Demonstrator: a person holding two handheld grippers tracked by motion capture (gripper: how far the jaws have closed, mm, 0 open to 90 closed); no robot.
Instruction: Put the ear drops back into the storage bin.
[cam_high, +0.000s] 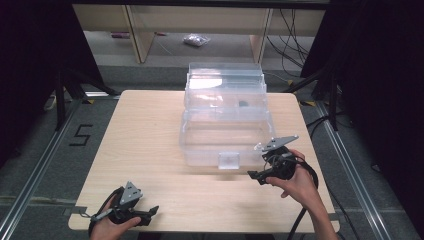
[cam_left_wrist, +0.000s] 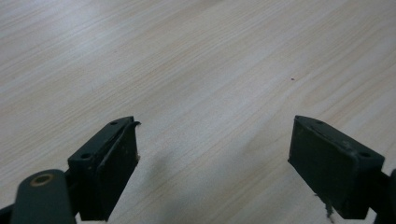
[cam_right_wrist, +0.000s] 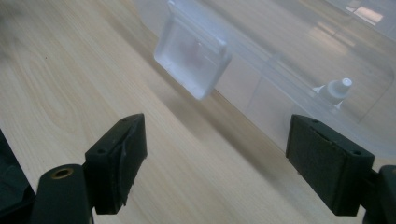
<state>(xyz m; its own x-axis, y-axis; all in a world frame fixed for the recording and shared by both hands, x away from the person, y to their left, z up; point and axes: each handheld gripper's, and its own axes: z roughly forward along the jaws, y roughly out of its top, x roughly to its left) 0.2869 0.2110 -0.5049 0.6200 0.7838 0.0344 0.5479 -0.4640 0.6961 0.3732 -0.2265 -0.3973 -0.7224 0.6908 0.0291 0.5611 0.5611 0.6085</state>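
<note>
Across the wooden table (cam_high: 150, 130), the clear box (cam_high: 225, 130) is approached by the spread, empty right gripper (cam_high: 256, 176), its latch (cam_right_wrist: 192, 58) untouched (left gripper (cam_high: 152, 211) likewise spread, idle).

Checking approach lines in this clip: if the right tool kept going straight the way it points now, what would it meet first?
Probably the clear plastic box, at its front wall near the latch tab. The right tool is open, angled across the bare table toward it. Depth is hard to judge, so the exact contact spot is uncertain.
</note>
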